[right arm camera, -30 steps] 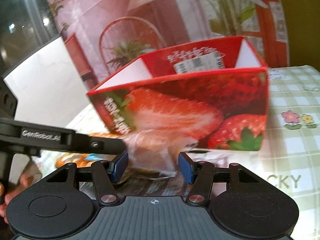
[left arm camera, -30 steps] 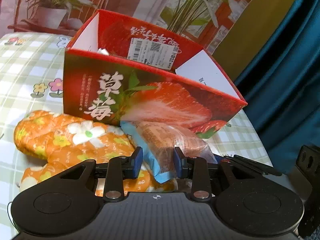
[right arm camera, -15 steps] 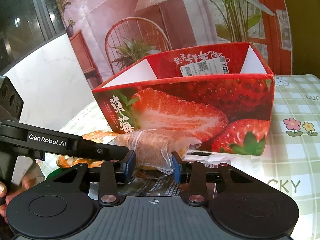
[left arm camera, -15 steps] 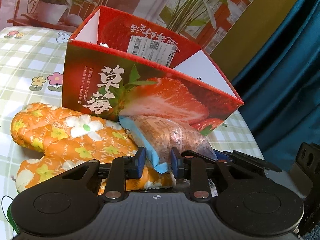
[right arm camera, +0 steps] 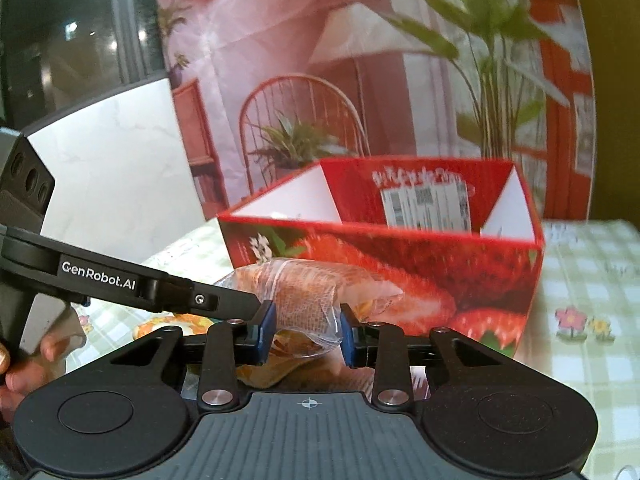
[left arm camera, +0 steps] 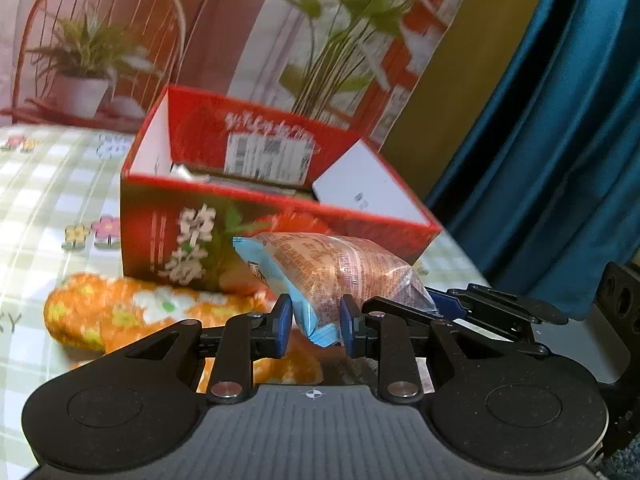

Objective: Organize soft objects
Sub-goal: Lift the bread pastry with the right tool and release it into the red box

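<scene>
Both grippers hold one bread packet, each at one end. My left gripper (left arm camera: pixel 314 326) is shut on the packet's blue end; the packet (left arm camera: pixel 336 270) is lifted in front of the red strawberry box (left arm camera: pixel 256 204). My right gripper (right arm camera: pixel 306 334) is shut on the clear end of the same packet (right arm camera: pixel 304 286), with the box (right arm camera: pixel 400 248) behind it. An orange flowered oven mitt (left arm camera: pixel 120 312) lies on the table below, left of the packet. The box is open at the top, with something pale inside at its left.
A green checked tablecloth (left arm camera: pixel 48 208) covers the table. A printed backdrop with a chair and plants stands behind the box. A blue curtain (left arm camera: pixel 560 140) hangs at the right. The left gripper's arm (right arm camera: pixel 120 280) crosses the right wrist view.
Both grippers closed on the packet's ends and raised it off the mitt. The box now sits lower and farther in both views.
</scene>
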Demonstrator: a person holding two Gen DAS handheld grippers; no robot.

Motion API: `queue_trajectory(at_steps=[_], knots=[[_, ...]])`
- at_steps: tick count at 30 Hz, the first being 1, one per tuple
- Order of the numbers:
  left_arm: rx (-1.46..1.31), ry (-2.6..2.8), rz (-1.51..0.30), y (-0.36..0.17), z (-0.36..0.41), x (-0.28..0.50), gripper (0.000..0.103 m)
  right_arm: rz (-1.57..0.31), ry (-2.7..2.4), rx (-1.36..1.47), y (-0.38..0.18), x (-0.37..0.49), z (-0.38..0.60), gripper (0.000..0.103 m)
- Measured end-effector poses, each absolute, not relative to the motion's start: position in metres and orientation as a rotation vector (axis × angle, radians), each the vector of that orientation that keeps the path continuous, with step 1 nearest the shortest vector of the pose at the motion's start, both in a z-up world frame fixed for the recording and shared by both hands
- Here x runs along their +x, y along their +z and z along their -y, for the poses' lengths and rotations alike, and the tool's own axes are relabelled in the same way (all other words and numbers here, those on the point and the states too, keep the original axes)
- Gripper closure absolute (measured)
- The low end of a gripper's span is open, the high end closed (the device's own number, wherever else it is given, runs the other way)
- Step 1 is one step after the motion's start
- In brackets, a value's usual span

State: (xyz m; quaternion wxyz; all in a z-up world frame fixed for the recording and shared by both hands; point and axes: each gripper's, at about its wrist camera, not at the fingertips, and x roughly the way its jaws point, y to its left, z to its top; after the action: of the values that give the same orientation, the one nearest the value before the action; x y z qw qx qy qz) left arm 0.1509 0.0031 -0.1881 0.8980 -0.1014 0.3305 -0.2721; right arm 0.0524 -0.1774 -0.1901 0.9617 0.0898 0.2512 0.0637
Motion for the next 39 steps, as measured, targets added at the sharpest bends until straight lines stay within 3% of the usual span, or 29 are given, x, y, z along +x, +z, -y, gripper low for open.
queue_trajectory(at_steps=[9, 16, 29, 39], knots=[[-0.173, -0.614, -0.577, -0.152, 0.0, 0.143, 0.076, -0.404, 0.146, 0.098, -0.15, 0.046, 0.179, 0.073], [-0.155, -0.643, -0.589, -0.136, 0.013, 0.179, 0.076, -0.384, 0.136, 0.09, -0.137, 0.067, 0.197, 0.073], [-0.185, -0.655, -0.802, -0.16, 0.063, 0.29, 0.076, -0.531, 0.09, 0.099, -0.155, 0.15, 0.269, 0.073], [-0.179, -0.607, -0.92, -0.188, 0.082, 0.323, 0.075, -0.668, 0.059, 0.182, -0.192, 0.179, 0.292, 0.073]])
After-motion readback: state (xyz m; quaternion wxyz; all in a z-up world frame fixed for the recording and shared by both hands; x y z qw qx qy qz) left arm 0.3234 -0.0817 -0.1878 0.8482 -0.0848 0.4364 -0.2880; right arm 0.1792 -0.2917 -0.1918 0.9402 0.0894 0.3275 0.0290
